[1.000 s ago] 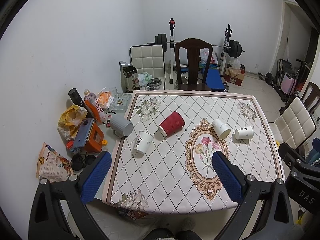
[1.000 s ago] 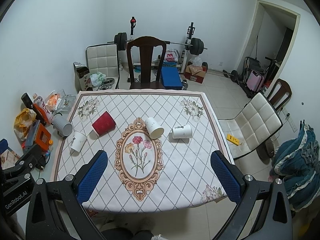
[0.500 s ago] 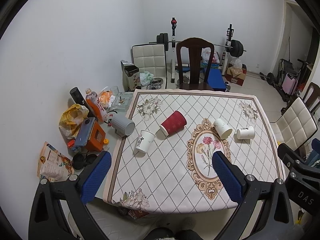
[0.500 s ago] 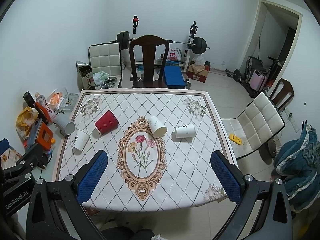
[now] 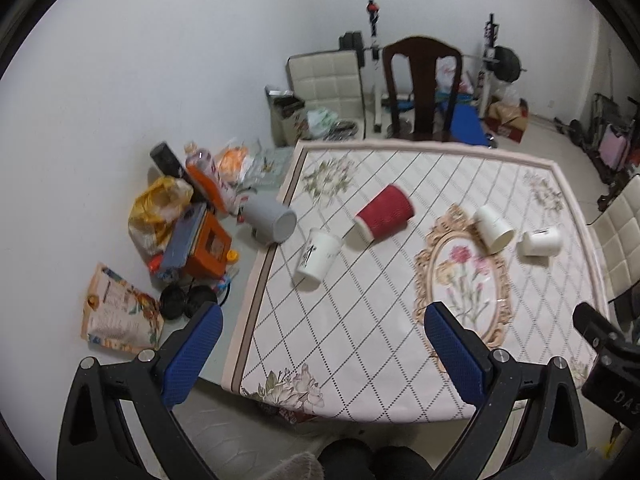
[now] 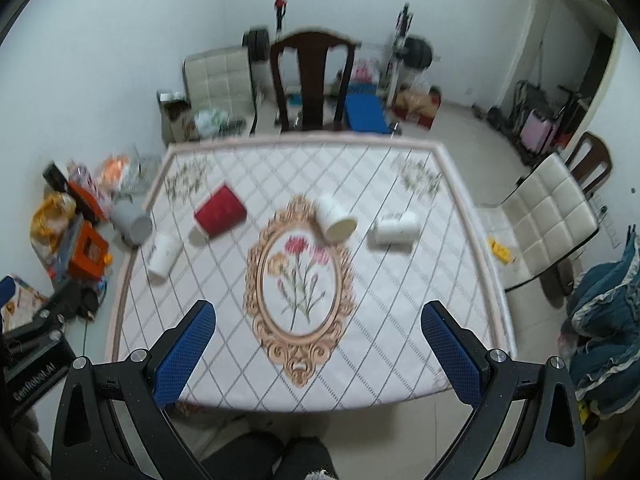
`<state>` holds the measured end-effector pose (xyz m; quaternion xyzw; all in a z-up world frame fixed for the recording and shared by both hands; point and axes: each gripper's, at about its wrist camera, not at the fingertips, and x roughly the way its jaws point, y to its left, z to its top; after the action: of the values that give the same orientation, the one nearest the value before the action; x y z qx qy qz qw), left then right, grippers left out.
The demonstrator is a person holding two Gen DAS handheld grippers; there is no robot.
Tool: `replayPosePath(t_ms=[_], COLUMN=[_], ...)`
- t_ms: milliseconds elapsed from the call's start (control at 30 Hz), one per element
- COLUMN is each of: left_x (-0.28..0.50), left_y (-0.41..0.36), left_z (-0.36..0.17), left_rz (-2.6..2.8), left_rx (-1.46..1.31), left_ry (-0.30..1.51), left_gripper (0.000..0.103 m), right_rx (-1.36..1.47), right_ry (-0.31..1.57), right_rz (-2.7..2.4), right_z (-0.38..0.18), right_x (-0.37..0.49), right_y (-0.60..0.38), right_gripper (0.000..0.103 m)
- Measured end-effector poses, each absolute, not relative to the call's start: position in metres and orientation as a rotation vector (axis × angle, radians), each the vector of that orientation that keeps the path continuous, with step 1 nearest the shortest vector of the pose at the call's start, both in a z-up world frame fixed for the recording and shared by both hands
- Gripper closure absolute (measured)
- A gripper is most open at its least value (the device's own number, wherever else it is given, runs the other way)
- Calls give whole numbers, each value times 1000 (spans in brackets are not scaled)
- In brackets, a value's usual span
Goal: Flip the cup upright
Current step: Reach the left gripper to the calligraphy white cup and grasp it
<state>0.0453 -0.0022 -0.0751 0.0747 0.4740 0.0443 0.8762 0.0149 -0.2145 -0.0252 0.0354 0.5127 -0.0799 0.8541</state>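
Observation:
Several cups lie on their sides on the patterned tablecloth [image 5: 360, 320]: a red ribbed cup [image 5: 385, 217] [image 6: 220, 213], a white cup with black print [image 5: 319, 258] [image 6: 163, 254] at the left, a white cup [image 5: 494, 231] [image 6: 336, 219] by the oval flower motif, and a small white cup [image 5: 541, 241] [image 6: 396, 231] to its right. A grey cup [image 5: 269, 224] [image 6: 132, 223] lies at the table's left edge. My left gripper [image 5: 320, 354] and right gripper [image 6: 318, 354] are both open and empty, high above the near edge.
A dark wooden chair [image 5: 422, 88] stands at the far side, with weights behind it. Bags, bottles and an orange box [image 5: 204, 246] clutter the strip left of the tablecloth. A white padded chair [image 6: 548, 216] stands at the right.
Both grippers have moved forward and lower toward the table, so the cups look larger. The right wrist view is blurred by motion. No cup has moved.

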Motion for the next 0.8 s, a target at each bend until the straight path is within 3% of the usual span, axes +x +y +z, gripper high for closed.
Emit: replayPosePath(t_ms=[433,800], left_x=[131,213], left_y=[40,59], left_z=[-193,-269], left_rz=[111,38], left_rx=[215,273], left_ry=[1222,1340], left_gripper=[0,0], right_rx=[43,16], right_ry=[1348,1470], right_rz=[-198,-240], right_z=[-188,-266], right_x=[95,165], right_y=[-186,-160], right_gripper=[0,0])
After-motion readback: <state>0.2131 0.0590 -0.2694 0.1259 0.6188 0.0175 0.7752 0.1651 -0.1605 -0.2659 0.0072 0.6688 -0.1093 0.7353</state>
